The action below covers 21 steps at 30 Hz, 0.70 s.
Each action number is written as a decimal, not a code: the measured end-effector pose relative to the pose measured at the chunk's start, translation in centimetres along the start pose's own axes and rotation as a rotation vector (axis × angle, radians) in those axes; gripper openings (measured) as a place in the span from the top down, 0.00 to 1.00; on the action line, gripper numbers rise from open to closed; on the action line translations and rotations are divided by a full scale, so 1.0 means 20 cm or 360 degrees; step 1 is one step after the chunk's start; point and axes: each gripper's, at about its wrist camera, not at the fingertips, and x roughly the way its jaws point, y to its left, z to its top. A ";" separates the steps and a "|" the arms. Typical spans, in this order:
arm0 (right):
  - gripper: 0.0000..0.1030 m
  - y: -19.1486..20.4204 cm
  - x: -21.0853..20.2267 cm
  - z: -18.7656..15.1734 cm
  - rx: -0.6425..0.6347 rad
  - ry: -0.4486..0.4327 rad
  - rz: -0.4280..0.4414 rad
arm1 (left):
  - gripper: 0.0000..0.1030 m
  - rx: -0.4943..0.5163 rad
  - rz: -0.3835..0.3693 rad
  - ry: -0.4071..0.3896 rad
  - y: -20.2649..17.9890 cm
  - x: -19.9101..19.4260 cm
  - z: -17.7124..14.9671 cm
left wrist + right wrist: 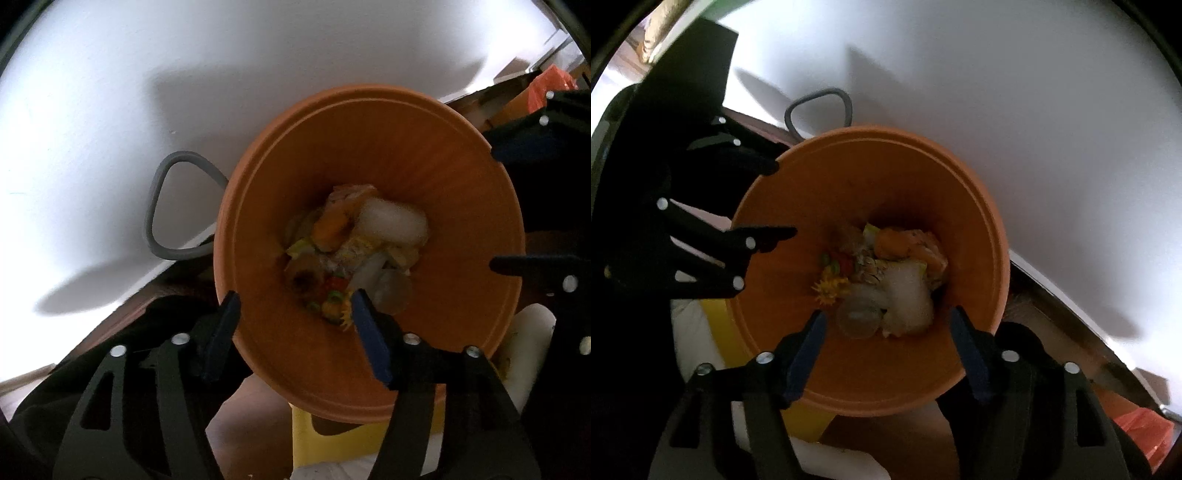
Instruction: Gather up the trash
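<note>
While both grippers point down over the orange bin (pixel 424 177), left gripper (pixel 295 317) and right gripper (pixel 886 325) show jaws wide, holding nothing. Trash (pixel 886 280) lies at bin bottom. Grey cable (pixel 162 206) loops against white wall.

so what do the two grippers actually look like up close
Both look alike: the left gripper and right gripper have flat matte-black linkage arms with triangular cut-outs, joined by round silver rivets. Each ends in two slim fingers faced with dark blue pads. No cables, markings or sleeves are visible.
</note>
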 end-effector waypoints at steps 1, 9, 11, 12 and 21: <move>0.32 0.00 -0.01 -0.01 0.0013 -0.0007 -0.0001 | 0.37 0.0011 0.0011 -0.0004 -0.01 -0.01 0.00; 0.29 0.01 -0.10 -0.05 0.0056 -0.0071 -0.0042 | 0.37 0.0018 0.0024 -0.0096 -0.03 -0.10 -0.04; 0.28 0.00 -0.11 -0.04 0.0064 -0.0096 -0.0060 | 0.37 0.0018 0.0032 -0.0122 -0.04 -0.13 -0.05; 0.28 -0.01 -0.13 -0.04 0.0071 -0.0110 -0.0074 | 0.37 0.0021 0.0033 -0.0131 -0.04 -0.15 -0.05; 0.18 0.00 -0.46 -0.13 0.0173 -0.0377 -0.0171 | 0.33 0.0017 0.0059 -0.0360 -0.06 -0.43 -0.12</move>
